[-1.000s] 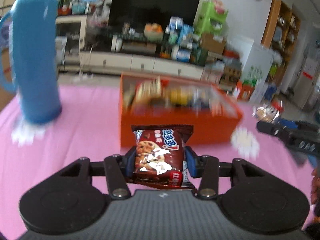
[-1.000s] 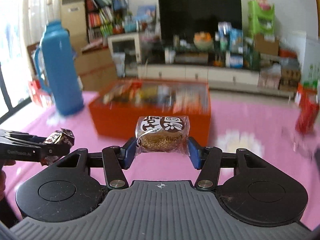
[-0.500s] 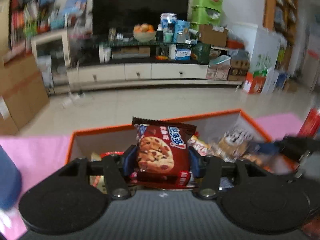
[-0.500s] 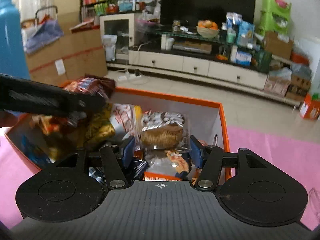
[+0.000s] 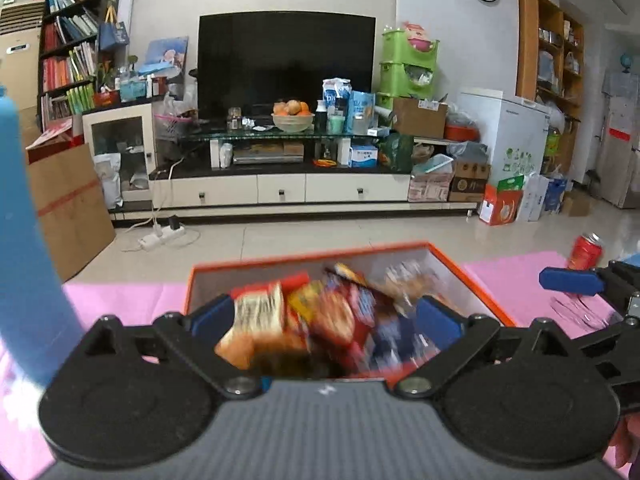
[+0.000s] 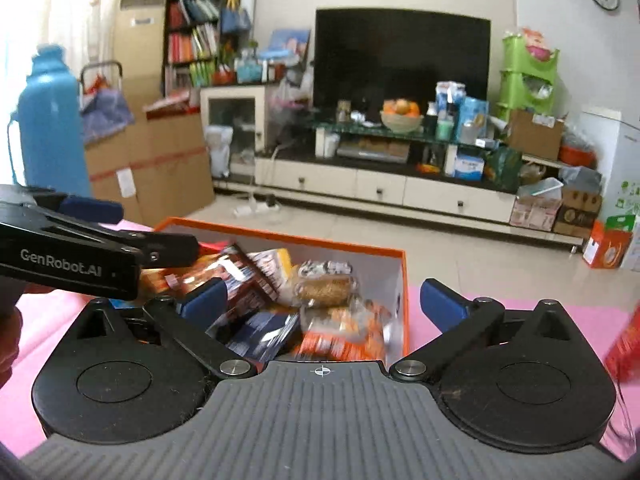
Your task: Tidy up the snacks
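Snacks fill the orange box in the left wrist view, a blurred heap of packets lying inside it on the pink surface. The left gripper hangs over the near end of the box with its jaws opening wide; packets show between the 2 pads, but neither pad presses on any of them. A red can stands on the surface well to the right of the box, and a blue flask rises to the left of it.

In the right wrist view the right gripper sits over the near right corner of the box, jaws opening wide as well and gripping nothing. A round cake in clear wrap lies on the pile inside, near the right wall. The left gripper reaches across the box's left end.

To finish this step well, I judge both hands should lift straight clear of the box with jaws kept spread, so no pad snags a wrapper and drags it back over the rim.
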Motion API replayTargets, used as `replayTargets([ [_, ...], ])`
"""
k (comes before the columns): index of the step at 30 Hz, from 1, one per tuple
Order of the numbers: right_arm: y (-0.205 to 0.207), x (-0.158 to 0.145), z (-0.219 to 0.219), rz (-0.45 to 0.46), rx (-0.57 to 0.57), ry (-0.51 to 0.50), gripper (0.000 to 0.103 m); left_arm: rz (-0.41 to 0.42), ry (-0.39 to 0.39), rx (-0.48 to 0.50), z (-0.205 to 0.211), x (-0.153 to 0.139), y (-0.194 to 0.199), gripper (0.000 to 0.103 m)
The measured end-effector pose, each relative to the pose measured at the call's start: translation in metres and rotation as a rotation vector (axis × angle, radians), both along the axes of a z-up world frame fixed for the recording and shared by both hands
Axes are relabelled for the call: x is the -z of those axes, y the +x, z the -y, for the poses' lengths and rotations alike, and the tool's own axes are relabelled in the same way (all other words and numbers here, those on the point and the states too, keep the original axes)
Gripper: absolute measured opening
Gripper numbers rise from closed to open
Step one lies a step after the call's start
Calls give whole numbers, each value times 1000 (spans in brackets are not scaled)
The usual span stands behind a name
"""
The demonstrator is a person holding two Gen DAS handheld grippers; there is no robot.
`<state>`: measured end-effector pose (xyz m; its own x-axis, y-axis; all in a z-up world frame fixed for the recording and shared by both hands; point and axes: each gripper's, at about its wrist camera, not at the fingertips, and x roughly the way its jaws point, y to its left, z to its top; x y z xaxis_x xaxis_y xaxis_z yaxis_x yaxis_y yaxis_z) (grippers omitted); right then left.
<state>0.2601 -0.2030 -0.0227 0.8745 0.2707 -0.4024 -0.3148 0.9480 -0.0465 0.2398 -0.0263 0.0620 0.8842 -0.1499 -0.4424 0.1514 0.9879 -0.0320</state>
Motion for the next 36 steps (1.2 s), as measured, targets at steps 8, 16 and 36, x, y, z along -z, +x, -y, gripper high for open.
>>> replayTargets([
  [8, -107, 36, 25, -101, 32, 45, 93, -62, 68, -26, 30, 27, -87, 97],
  [16, -153, 72, 45, -205, 68, 134, 93, -143, 44, -82, 41, 46, -133, 97],
  [36, -146, 75, 46, -218, 132, 74, 93, -142, -16, -109, 37, 40, -183, 97],
])
